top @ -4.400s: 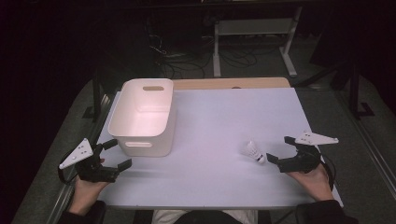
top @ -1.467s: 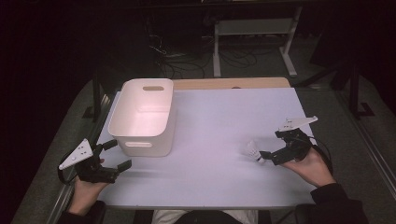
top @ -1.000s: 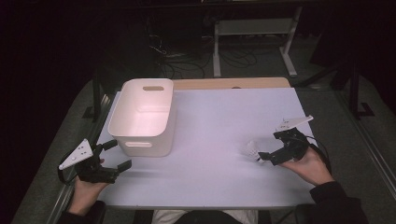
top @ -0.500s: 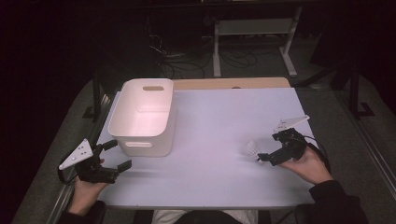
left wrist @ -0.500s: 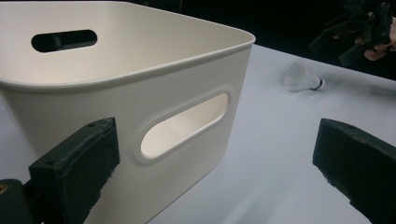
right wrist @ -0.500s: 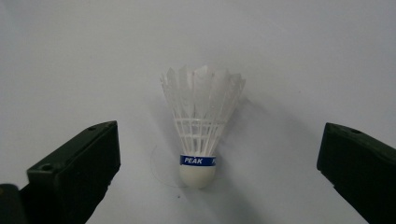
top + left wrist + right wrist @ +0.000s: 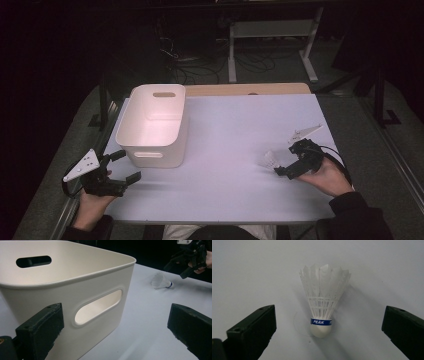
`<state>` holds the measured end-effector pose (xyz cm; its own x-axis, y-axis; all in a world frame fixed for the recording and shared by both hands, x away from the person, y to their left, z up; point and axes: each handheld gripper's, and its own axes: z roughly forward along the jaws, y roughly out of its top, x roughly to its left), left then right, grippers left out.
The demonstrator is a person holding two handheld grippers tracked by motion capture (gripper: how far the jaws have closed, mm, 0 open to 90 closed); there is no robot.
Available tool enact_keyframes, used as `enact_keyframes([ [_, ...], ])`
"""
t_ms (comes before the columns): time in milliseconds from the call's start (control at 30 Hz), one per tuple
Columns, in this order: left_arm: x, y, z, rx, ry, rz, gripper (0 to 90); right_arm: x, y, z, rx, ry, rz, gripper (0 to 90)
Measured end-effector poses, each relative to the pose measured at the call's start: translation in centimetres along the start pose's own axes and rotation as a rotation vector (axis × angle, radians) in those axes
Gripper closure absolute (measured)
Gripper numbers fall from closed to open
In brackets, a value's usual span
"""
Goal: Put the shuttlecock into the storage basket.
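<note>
A white shuttlecock (image 7: 271, 159) with a blue band lies on its side on the pale table (image 7: 235, 130), right of centre. In the right gripper view the shuttlecock (image 7: 323, 305) points its cork at the camera, between the two wide-apart jaws of my right gripper (image 7: 327, 333). My right gripper (image 7: 285, 160) stands open just right of the shuttlecock, tilted down at it. A white plastic bin (image 7: 150, 156) with cut-out handles stands empty at the left. My left gripper (image 7: 127, 165) rests open at the near left corner, facing the bin's front wall (image 7: 100, 285). The left gripper (image 7: 116, 335) holds nothing.
The table's near edge runs just behind both hands. A wooden strip (image 7: 245, 89) borders the far edge. Beyond it the dark floor holds cables and a metal stand (image 7: 270, 30). From the left gripper view, the shuttlecock (image 7: 160, 281) and the right gripper (image 7: 192, 255) lie far right.
My right gripper has crept left and tipped down until its open jaws flank the shuttlecock. The left gripper, bin and shuttlecock have stayed put.
</note>
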<state>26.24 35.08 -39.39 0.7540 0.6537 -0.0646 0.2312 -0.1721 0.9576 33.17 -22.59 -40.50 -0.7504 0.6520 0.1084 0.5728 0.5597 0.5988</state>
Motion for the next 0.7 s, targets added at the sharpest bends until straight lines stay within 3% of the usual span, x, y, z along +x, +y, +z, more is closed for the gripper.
enact_keyframes([
  [300, 0.0, 0.0, 0.0, 0.001, -0.002, -0.002, 0.4, -0.1, 0.0, 0.4, 0.031, 0.006, 0.006, 0.0],
  [700, 0.0, 0.0, 0.0, -0.001, -0.001, -0.003, 0.4, -0.3, -0.2, 1.4, 0.112, 0.058, 0.02, 13.0],
])
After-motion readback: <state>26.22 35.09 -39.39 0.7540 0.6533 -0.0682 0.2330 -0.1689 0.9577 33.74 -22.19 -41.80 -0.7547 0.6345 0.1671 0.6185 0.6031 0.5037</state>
